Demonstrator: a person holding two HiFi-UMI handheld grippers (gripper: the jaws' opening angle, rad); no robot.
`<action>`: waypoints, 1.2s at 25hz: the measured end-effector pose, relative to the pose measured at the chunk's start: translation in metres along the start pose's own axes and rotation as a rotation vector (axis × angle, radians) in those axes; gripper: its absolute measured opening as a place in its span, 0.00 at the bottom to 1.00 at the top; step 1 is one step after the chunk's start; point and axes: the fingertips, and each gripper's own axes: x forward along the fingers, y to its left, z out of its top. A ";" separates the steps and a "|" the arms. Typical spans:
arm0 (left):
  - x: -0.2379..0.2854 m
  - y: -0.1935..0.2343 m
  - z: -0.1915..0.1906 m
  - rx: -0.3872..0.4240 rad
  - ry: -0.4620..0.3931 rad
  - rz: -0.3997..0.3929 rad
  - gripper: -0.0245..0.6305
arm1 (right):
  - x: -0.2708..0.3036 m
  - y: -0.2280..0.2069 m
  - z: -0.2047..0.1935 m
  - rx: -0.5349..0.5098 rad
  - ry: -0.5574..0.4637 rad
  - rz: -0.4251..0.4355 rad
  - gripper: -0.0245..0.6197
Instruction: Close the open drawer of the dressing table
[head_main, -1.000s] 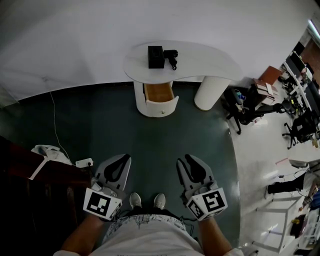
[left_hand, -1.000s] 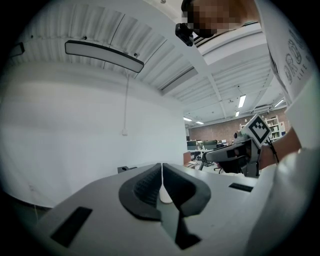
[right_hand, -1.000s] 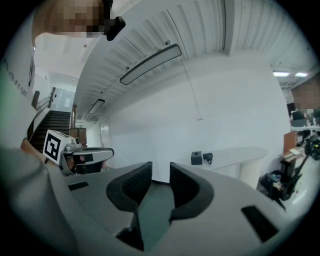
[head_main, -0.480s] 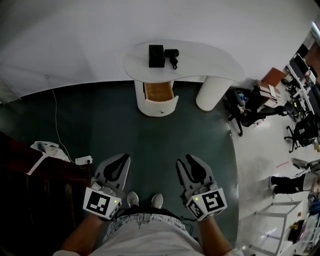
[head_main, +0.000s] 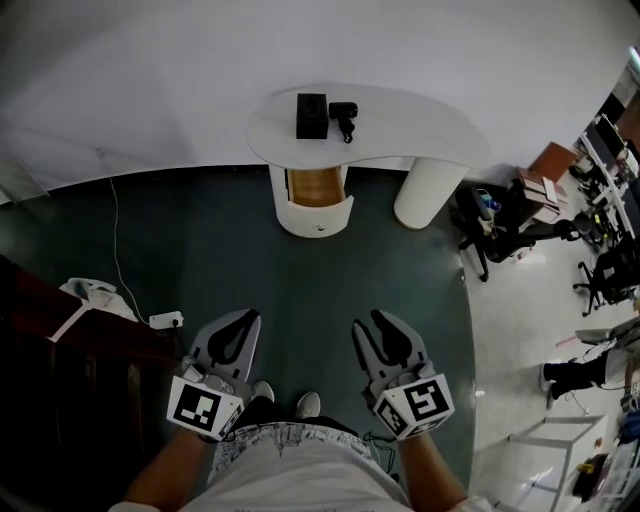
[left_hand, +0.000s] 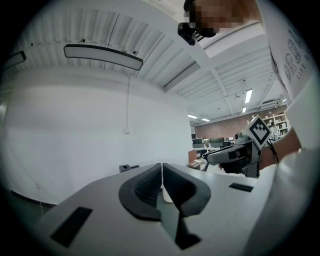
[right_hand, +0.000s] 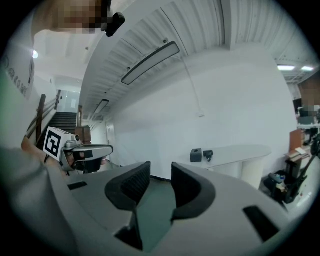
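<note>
Dark green floor (head_main: 330, 285) lies between the person and the white dressing table (head_main: 420, 120), whose drawer (head_main: 320, 212) stands pulled out, well ahead. An off-centre shove could skew and jam it. The left gripper (head_main: 243, 314) has its jaws pressed together, empty. The right gripper (head_main: 367, 318) has jaws that have just been opening and stand apart around nothing.

The dressing table (head_main: 400, 120) is standing against the wall (head_main: 150, 70). A box (head_main: 310, 115) and a small device (head_main: 343, 118) are sitting side by side on its left half, above the open drawer (head_main: 318, 200). An office chair (head_main: 500, 235) is standing to the table's right, and a power strip (head_main: 167, 322) is lying well in front of it, leftward.
</note>
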 end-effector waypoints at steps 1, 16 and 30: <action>0.002 0.000 0.001 0.004 -0.003 0.003 0.07 | 0.000 -0.002 0.000 0.000 0.000 0.003 0.25; 0.040 0.017 0.003 0.018 -0.031 0.022 0.07 | 0.025 -0.037 0.000 -0.002 -0.003 0.003 0.25; 0.110 0.110 -0.027 -0.040 -0.003 -0.001 0.07 | 0.132 -0.060 -0.001 0.015 0.056 -0.025 0.25</action>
